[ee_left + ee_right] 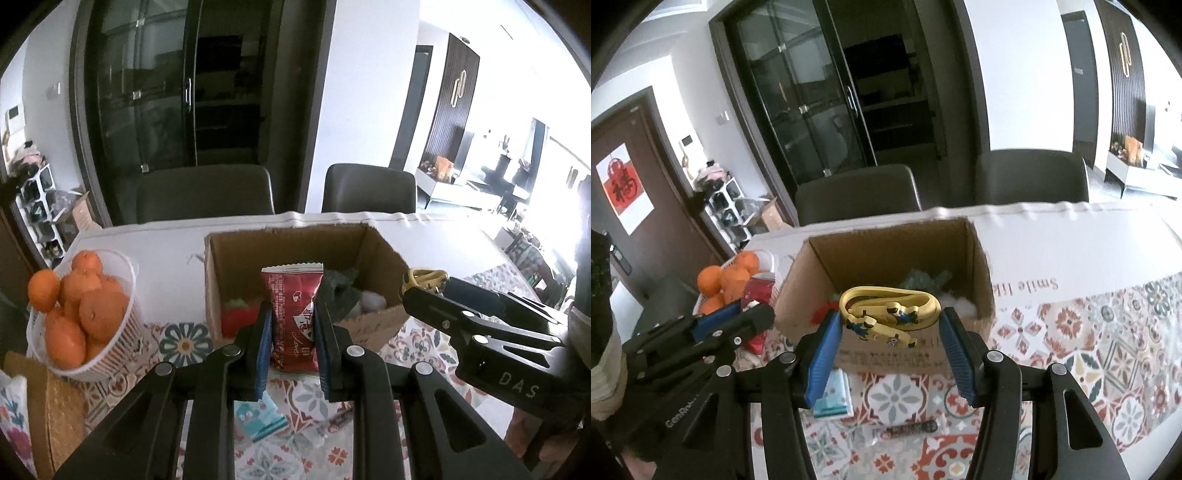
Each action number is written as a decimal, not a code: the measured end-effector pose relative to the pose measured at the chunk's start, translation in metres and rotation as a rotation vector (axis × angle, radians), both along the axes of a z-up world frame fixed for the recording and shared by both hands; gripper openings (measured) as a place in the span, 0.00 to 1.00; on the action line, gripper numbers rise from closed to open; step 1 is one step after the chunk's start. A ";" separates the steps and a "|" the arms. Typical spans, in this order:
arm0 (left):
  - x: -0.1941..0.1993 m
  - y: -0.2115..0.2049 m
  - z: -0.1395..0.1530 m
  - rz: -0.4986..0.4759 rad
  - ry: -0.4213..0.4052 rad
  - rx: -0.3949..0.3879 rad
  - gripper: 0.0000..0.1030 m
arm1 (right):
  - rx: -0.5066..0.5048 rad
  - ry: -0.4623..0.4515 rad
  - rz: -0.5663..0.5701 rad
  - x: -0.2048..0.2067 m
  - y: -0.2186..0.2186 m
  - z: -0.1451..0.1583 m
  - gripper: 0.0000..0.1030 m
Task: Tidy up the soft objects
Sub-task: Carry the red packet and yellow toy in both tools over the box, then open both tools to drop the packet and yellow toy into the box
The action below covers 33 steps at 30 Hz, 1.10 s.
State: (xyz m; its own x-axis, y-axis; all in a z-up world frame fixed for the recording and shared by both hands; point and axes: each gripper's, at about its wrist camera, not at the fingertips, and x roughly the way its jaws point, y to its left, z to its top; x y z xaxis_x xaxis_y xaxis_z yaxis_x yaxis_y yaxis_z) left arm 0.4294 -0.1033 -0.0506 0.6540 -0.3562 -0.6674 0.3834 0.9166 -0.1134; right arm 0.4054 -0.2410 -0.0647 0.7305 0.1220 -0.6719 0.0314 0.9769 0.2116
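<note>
The table (1071, 254), under a white cloth with patterned tiles, shows the words "Smile" only in the right wrist view, and the open brown cardboard box (221, 266) on it holds a red strawberry plush (238, 317) seen clearly only from the left. The white basket of oranges (122, 332) stands left of the box. The left gripper (293, 332) pinches a red snack packet (293, 314) in front of the box; the right gripper (890, 332), marked "DAS", clamps a yellow cartoon-figure strap (886, 314) there too.

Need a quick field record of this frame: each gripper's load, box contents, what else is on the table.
left gripper: shut on red snack packet
right gripper: shut on yellow cartoon strap
cardboard box: open, holds red strawberry plush, dark green soft item, white stuffing
basket of oranges: left of box
table, near edge: teal packet
</note>
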 end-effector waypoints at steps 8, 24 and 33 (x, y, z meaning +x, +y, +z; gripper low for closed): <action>0.024 -0.008 0.017 -0.007 -0.005 -0.008 0.21 | 0.002 -0.013 0.009 0.024 -0.007 0.013 0.54; 0.081 -0.025 0.007 -0.018 0.088 0.025 0.22 | -0.010 0.081 0.037 0.082 -0.023 -0.003 0.55; 0.104 -0.031 -0.007 0.001 0.131 0.059 0.53 | -0.007 0.141 0.031 0.103 -0.030 -0.018 0.58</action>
State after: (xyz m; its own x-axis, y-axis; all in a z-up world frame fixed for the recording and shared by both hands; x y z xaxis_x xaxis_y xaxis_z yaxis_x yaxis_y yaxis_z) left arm 0.5338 -0.1338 -0.0574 0.5600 -0.3133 -0.7670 0.3678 0.9235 -0.1088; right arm 0.5089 -0.2706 -0.0822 0.6247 0.1380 -0.7686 0.0303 0.9792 0.2004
